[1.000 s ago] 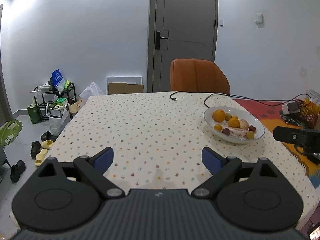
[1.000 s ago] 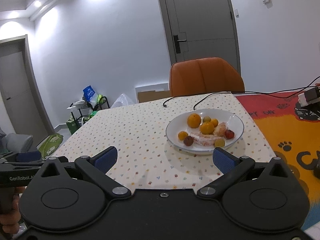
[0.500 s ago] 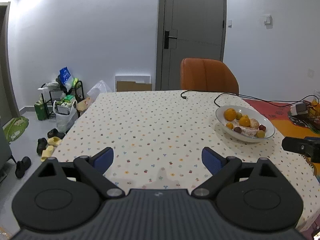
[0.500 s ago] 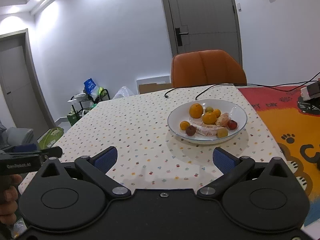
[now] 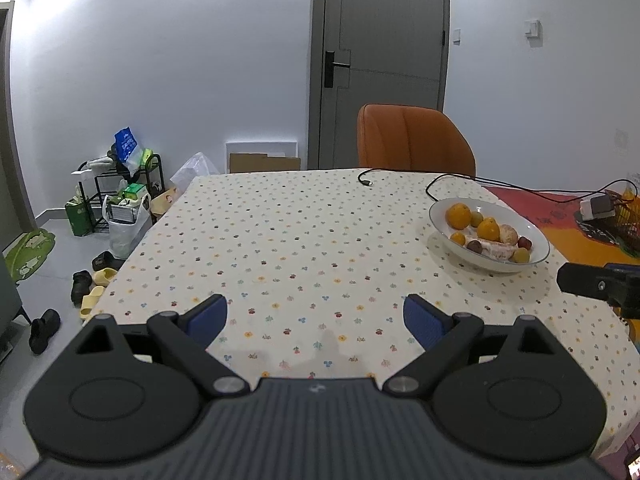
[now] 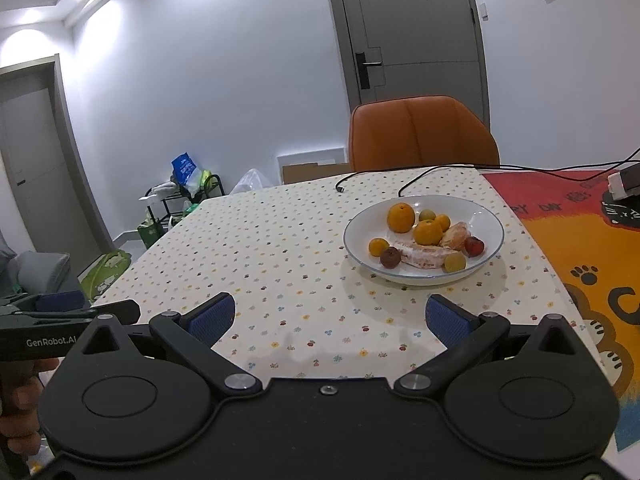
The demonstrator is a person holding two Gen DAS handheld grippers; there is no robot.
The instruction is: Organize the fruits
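**Both grippers wide open, fruit in the plate**

We see our left gripper (image 5: 315, 317) and right gripper (image 6: 331, 315) spread wide over the dotted tablecloth (image 5: 304, 240), gripping nothing. The fruits (image 6: 427, 238) sit heaped in the white plate (image 6: 486, 218), ahead of the right gripper. "GenRobot.AI" reads on the left gripper's side.

cream tablecloth (image 6: 280, 240) dotted with tiny flowers in red, blue, yellow and brown. white bowl (image 6: 486, 216) with a thin dark rim line, carrying bright oranges (image 6: 401, 217), a yellow-green fruit (image 6: 427, 214), two dark red fruits (image 6: 390, 257) and a pale pink peeled piece (image 6: 424, 255). burnt-orange chair (image 6: 420, 132) against a grey door (image 6: 404, 32) and white walls. black cable (image 5: 400, 174) on the cloth. red-and-orange mat (image 6: 580, 248) with black paw prints. right gripper (image 6: 330, 316) black with blue pads (image 6: 444, 318); left gripper (image 5: 314, 316) the same.
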